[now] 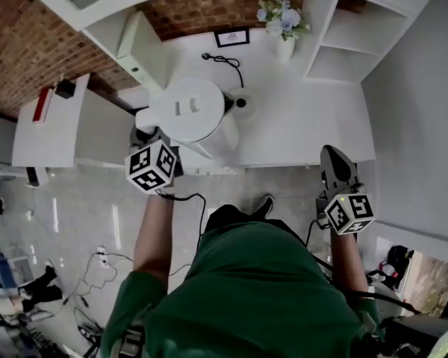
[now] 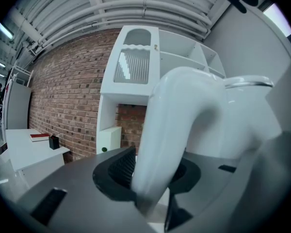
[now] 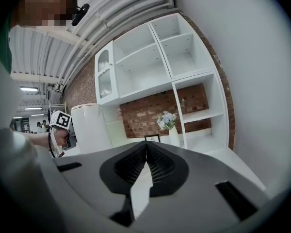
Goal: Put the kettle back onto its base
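The white kettle [image 1: 188, 114] hangs over the front left part of the white counter [image 1: 306, 129], and its lid faces up. My left gripper [image 1: 151, 139] is shut on the kettle's handle [image 2: 172, 130], which fills the space between the dark pads [image 2: 117, 168]. Just right of the kettle the round base [image 1: 242, 101] lies on the counter; its black cord [image 1: 225, 60] runs toward the back wall. My right gripper [image 1: 336, 161] hovers at the counter's front right edge, shut [image 3: 145, 152] with nothing in it. In the right gripper view the kettle [image 3: 89, 125] stands at the left.
A vase of pale flowers [image 1: 284, 22] and a small framed picture [image 1: 232, 37] stand at the back of the counter. White shelves [image 1: 351, 39] rise at the right. A low white table [image 1: 45, 125] at the left carries a red book [image 1: 41, 103]. Cables lie on the floor [image 1: 97, 263].
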{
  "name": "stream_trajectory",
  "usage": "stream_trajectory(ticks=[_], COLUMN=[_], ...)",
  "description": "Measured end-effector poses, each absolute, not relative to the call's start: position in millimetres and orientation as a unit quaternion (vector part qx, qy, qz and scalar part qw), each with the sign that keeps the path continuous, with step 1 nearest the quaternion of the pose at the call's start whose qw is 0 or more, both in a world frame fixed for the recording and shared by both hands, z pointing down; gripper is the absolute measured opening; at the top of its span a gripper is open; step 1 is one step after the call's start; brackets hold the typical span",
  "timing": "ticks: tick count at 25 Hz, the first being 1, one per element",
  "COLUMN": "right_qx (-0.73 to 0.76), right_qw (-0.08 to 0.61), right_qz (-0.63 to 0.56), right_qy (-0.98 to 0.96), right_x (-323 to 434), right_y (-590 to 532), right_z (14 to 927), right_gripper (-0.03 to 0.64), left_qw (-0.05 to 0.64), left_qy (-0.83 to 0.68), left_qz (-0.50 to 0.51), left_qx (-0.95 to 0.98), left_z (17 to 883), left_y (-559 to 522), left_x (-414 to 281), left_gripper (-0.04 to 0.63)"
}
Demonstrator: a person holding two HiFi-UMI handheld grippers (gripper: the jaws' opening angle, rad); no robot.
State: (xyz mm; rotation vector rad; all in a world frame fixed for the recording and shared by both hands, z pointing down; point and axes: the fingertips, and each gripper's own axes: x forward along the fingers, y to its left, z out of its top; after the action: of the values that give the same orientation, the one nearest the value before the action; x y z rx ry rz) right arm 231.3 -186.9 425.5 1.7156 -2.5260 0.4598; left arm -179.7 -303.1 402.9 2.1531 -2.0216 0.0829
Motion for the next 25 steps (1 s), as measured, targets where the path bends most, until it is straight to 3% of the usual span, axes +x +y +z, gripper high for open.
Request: stream_trajectory(ticks=[13, 25], right_qx=[0.610, 0.654], right_qw=[0.034, 0.056], right_qz=[0.191, 0.217], right_qy=[-0.768, -0.723], right_x=[272.6, 250.0], right_y=[-208.2, -242.5], right_z=[448.3, 461.0], right_gripper=[0.023, 0.023], left_qw=[0.085, 0.104], left_qy=[-0.640, -0.585], left_qz=[0.050, 0.083], left_qx=[0.762, 0.800], left_z=[435.8, 508.7], left_y=[-412.5, -501.0], left_x=[-133.7, -103.7], left_gripper=[0.143, 0.143])
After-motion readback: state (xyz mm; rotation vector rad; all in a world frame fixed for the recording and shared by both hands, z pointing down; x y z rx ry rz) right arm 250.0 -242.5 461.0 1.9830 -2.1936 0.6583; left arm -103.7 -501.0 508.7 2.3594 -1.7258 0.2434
